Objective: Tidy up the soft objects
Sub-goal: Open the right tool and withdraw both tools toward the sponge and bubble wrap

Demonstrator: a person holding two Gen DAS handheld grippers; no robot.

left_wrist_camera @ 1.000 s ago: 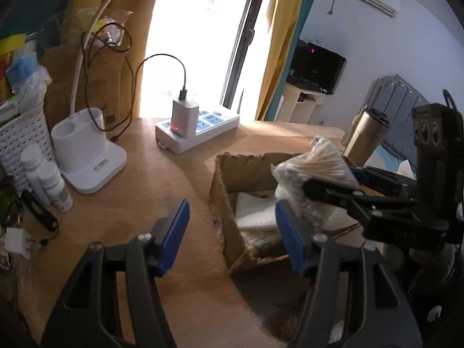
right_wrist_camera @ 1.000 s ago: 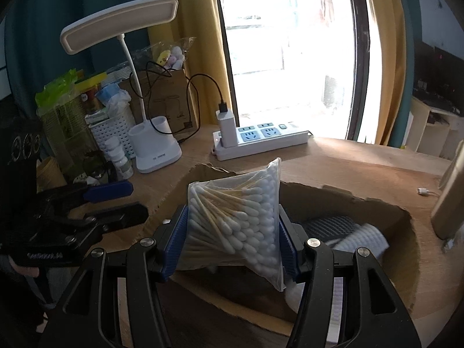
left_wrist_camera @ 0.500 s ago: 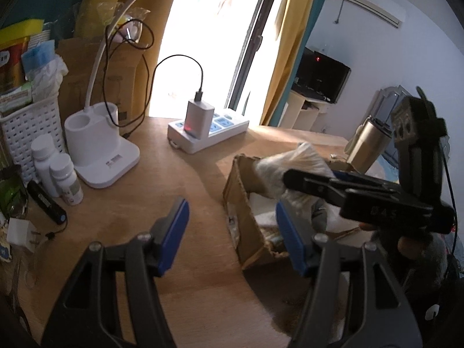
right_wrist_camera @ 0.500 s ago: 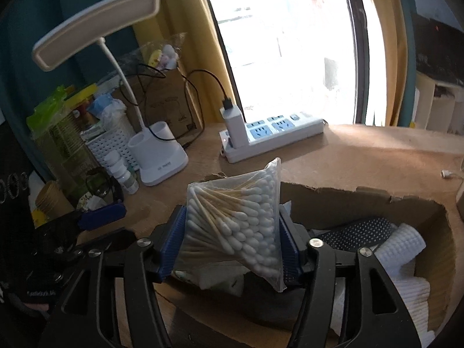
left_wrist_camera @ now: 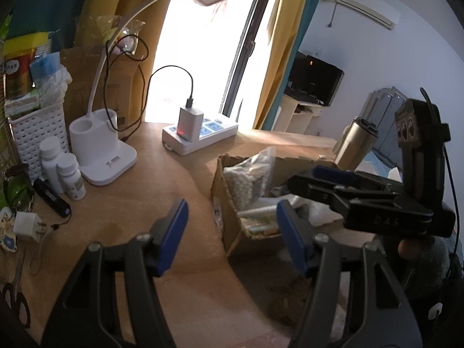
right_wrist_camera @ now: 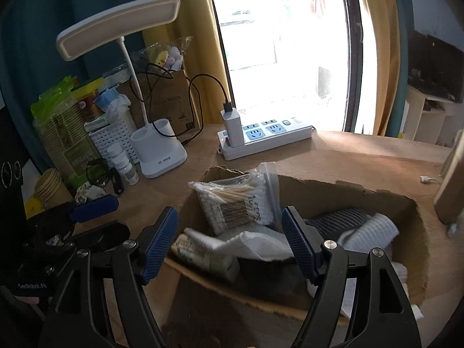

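A clear bag of cotton swabs [right_wrist_camera: 232, 200] lies inside the open cardboard box [right_wrist_camera: 333, 194], leaning at its far left corner; it also shows in the left wrist view [left_wrist_camera: 249, 174]. White folded cloths [right_wrist_camera: 255, 243] and a ribbed grey and white roll [right_wrist_camera: 368, 229] lie in the box too. My right gripper [right_wrist_camera: 229, 246] is open and empty, just above the box's near side. My left gripper [left_wrist_camera: 232, 232] is open and empty over the wooden desk, left of the box [left_wrist_camera: 226, 179].
A white desk lamp [right_wrist_camera: 159, 150], a power strip with a charger [right_wrist_camera: 261, 136], small white bottles [left_wrist_camera: 63, 171], a white basket [left_wrist_camera: 37, 133] and a paper bag stand along the back and left. A metal flask [left_wrist_camera: 356, 145] stands right of the box.
My right gripper opened and let go of the bag of cotton swabs, which dropped into the box. The left gripper drew back a little, still open.
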